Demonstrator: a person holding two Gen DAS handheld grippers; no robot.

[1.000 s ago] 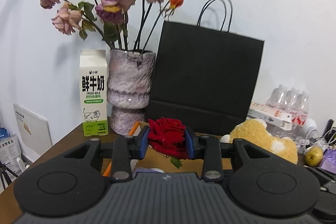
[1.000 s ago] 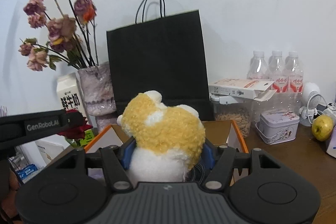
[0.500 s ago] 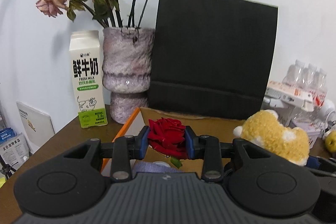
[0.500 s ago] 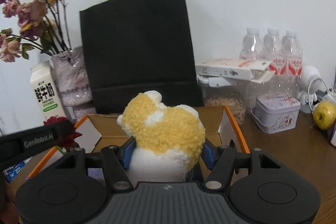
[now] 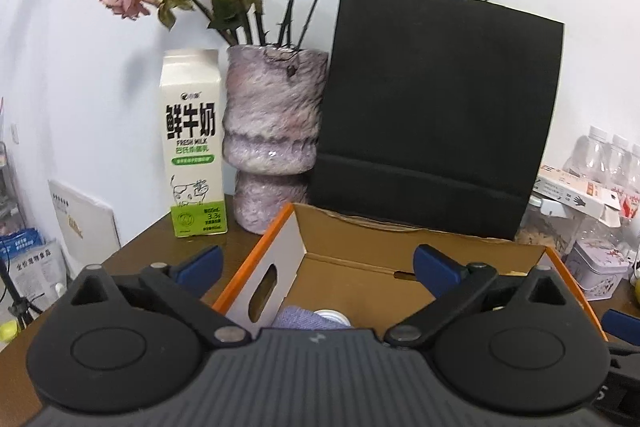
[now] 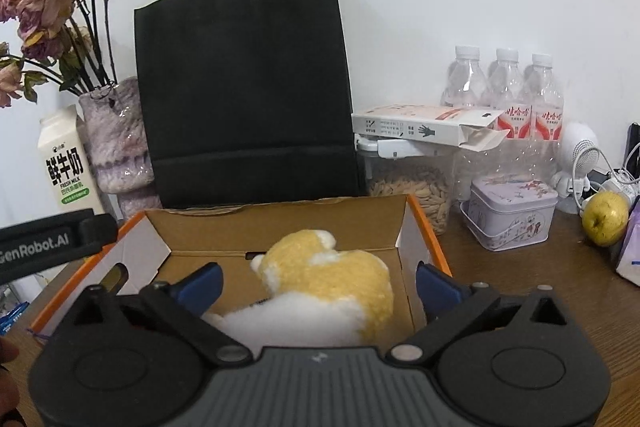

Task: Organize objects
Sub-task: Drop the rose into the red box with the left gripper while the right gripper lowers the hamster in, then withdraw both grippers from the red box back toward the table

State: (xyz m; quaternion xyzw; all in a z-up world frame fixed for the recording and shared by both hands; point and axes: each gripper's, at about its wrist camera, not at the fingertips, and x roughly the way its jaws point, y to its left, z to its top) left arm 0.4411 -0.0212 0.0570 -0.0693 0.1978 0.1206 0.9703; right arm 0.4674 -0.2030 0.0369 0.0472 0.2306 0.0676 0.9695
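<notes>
An open cardboard box [image 5: 280, 255] with orange edges sits on the brown table under both grippers. My left gripper [image 5: 316, 265] hangs over its left end with jaws opening wide and nothing between them. A purple cloth [image 5: 304, 319] and a white lid show in the box below it. No red rose is in sight. In the right wrist view a yellow and white plush toy [image 6: 332, 279] lies inside the box [image 6: 424, 227]. My right gripper [image 6: 320, 283] is opening around it, and its blue pads stand clear of the plush. The left gripper's body [image 6: 52, 247] shows at the left edge.
Behind the box stand a black paper bag [image 5: 436, 115], a purple vase of dried roses [image 5: 272, 131] and a milk carton [image 5: 194, 147]. To the right are water bottles [image 6: 504, 87], a seed jar [image 6: 408, 187], a tin [image 6: 508, 211] and a yellow fruit [image 6: 604, 213].
Both grippers sank toward the box and opened. The red rose has left the left jaws and is out of sight. The plush has dropped from the right jaws into the box.
</notes>
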